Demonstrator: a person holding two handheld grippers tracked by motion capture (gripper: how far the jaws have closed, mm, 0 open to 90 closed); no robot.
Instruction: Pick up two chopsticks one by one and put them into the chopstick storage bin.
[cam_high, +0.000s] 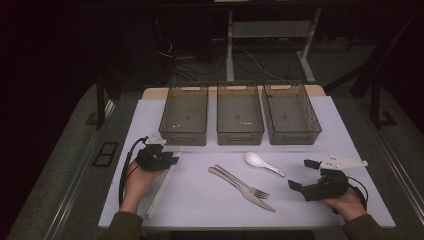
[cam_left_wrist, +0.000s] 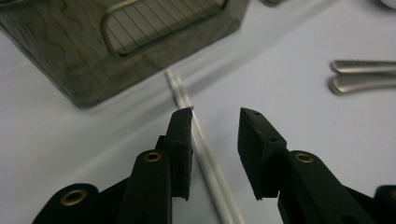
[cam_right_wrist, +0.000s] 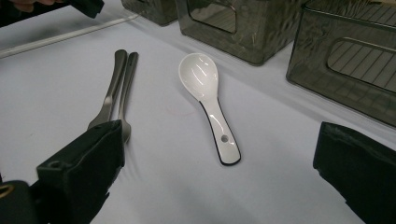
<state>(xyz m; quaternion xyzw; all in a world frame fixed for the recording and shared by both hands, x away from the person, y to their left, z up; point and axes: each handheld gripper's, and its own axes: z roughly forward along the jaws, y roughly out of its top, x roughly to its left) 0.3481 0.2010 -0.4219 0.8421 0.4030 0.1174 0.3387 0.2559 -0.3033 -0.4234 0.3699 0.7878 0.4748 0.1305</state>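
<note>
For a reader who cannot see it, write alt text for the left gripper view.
The left gripper has its black jaws open astride a pair of white chopsticks lying on the white table. A smoky bin stands beyond; two metal handles lie right.

Three smoky see-through bins stand in a row at the far side of the desk (cam_high: 350, 150): the left bin (cam_high: 184, 116), the middle bin (cam_high: 239, 115) and the right bin (cam_high: 291, 114). In front of them lies the cutlery, one piece of each kind: one white spoon (cam_high: 263, 163), one metal fork (cam_high: 244, 183) and one metal knife (cam_high: 240, 188), the last two lying side by side. Towards the left lies one pair of white chopsticks (cam_high: 162, 187), two thin sticks close together. Two grippers are counted as well, the left gripper (cam_high: 172, 159) and the right gripper (cam_high: 303, 175), one in each hand.
</note>
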